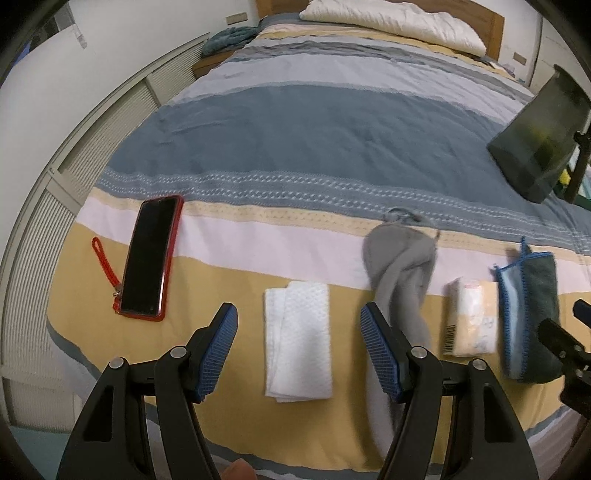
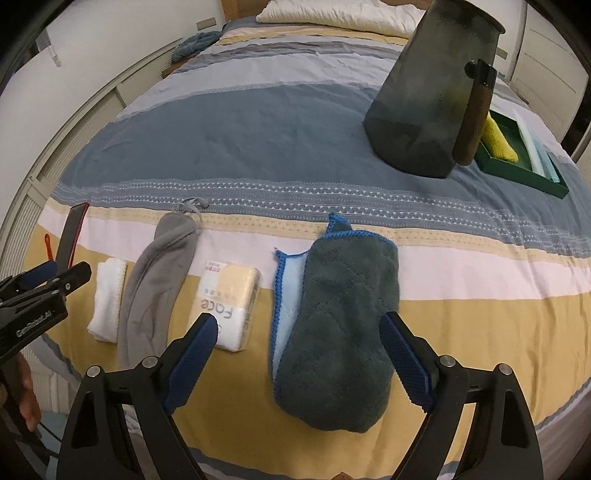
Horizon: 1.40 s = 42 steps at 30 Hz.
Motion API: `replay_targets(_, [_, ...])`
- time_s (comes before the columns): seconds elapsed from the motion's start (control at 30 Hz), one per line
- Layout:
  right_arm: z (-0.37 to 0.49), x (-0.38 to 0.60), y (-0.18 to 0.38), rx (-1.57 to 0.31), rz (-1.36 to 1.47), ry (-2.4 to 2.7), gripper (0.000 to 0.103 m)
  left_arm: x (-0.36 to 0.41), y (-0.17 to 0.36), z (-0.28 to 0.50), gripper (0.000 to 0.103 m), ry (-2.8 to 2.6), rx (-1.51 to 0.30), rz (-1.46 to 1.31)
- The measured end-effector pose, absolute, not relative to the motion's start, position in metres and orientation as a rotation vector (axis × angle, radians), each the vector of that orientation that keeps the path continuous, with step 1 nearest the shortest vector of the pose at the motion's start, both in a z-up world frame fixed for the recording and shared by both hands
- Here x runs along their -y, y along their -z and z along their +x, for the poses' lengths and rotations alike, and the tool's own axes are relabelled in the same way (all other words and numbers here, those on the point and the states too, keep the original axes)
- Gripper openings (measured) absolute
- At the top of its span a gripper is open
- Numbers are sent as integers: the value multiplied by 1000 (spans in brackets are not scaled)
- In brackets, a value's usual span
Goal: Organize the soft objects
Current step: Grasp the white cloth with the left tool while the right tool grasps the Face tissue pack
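Observation:
Several soft items lie in a row on the striped bedspread (image 1: 295,140). My left gripper (image 1: 298,314) hangs open above a folded white towel (image 1: 297,339), its blue pads either side and not touching it. To the right lie a grey sock-like pouch (image 1: 402,273), a tissue pack (image 1: 471,317) and a dark teal cloth with blue edging (image 1: 532,317). My right gripper (image 2: 298,319) stands open over that teal cloth (image 2: 340,332), pads clear of it. The white towel (image 2: 107,301), grey pouch (image 2: 159,280) and tissue pack (image 2: 229,299) show to its left.
A phone in a red case (image 1: 151,258) with a red strap lies left of the towel. A dark metal jug (image 2: 432,96) with a wooden handle stands at the back right, beside a green tray (image 2: 517,173) holding a yellow cloth (image 2: 498,142). A pillow (image 1: 391,18) lies at the headboard.

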State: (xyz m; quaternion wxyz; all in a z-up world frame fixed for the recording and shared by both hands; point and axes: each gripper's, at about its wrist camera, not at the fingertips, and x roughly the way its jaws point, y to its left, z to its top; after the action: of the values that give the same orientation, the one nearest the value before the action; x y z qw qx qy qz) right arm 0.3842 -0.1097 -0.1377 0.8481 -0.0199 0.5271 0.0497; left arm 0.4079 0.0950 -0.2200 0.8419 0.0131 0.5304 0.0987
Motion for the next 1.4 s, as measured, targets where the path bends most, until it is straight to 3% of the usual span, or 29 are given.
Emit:
replay_targets(1.23, [419,45,234,-1177,-16,-143,84,-111,294,411,63,-156,-1192,3])
replay_targets(1.4, [423,44,240,-1179,-34,-129,71,-112,297,412,63,-170,-1190,-1])
